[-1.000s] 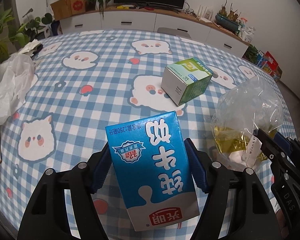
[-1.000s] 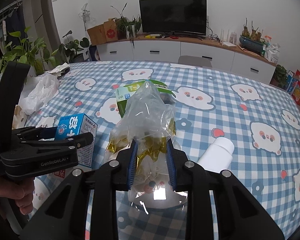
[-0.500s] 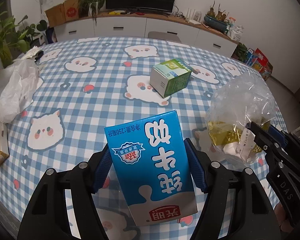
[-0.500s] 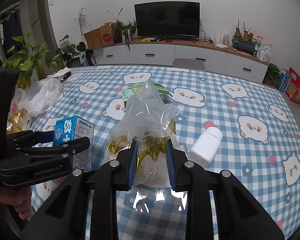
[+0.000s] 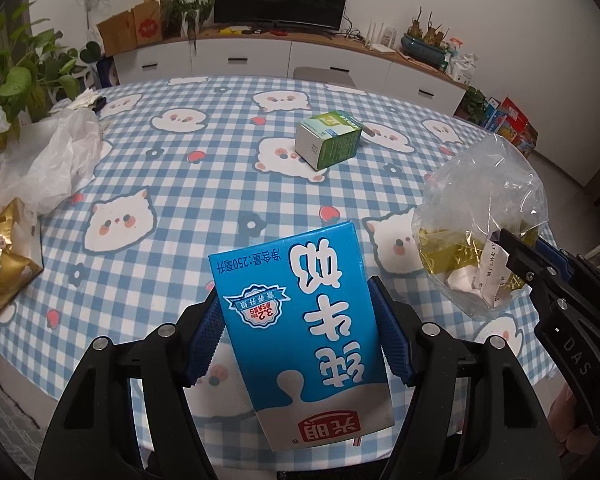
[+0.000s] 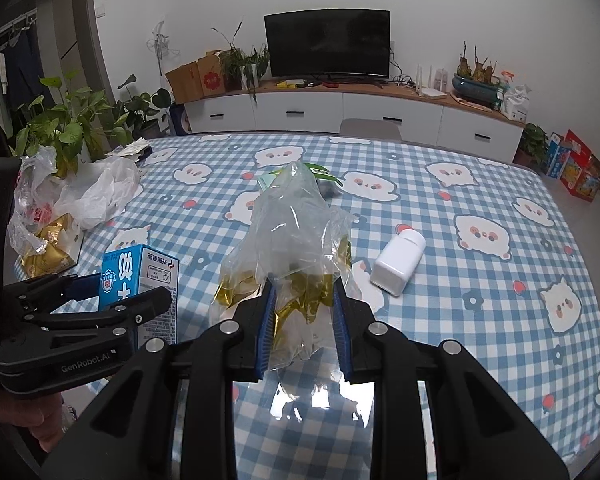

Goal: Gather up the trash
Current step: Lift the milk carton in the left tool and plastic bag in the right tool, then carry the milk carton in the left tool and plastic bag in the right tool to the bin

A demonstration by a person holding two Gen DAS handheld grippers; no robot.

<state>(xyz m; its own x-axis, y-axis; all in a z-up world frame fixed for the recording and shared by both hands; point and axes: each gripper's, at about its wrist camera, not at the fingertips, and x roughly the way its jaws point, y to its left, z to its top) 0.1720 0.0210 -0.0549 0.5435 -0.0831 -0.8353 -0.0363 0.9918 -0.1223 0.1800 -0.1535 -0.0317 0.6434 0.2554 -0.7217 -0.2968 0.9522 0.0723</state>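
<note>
My left gripper (image 5: pixel 296 312) is shut on a blue and white milk carton (image 5: pixel 300 304), held in the air over the near edge of the table. Seen from the right wrist, that carton (image 6: pixel 140 280) sits at the left in the left gripper (image 6: pixel 112 300). My right gripper (image 6: pixel 303 312) is shut on a clear plastic bag (image 6: pixel 296 240) holding gold wrappers and paper, lifted above the table. The same bag (image 5: pixel 480 232) hangs at the right of the left wrist view. A green and white carton (image 5: pixel 328 140) lies mid-table, and a white bottle (image 6: pixel 398 266) lies on its side to the right.
The table wears a blue checked cloth (image 5: pixel 204 168) with cartoon cats. At its left edge lie crumpled white plastic bags (image 5: pixel 48 160) and a gold wrapper box (image 5: pixel 4 256). Potted plants (image 6: pixel 68 132) stand left; a TV cabinet (image 6: pixel 340 112) lines the far wall.
Both grippers have risen and pulled back from the table, each keeping its load. The table now looks smaller and farther, and its near edge shows below the carton.
</note>
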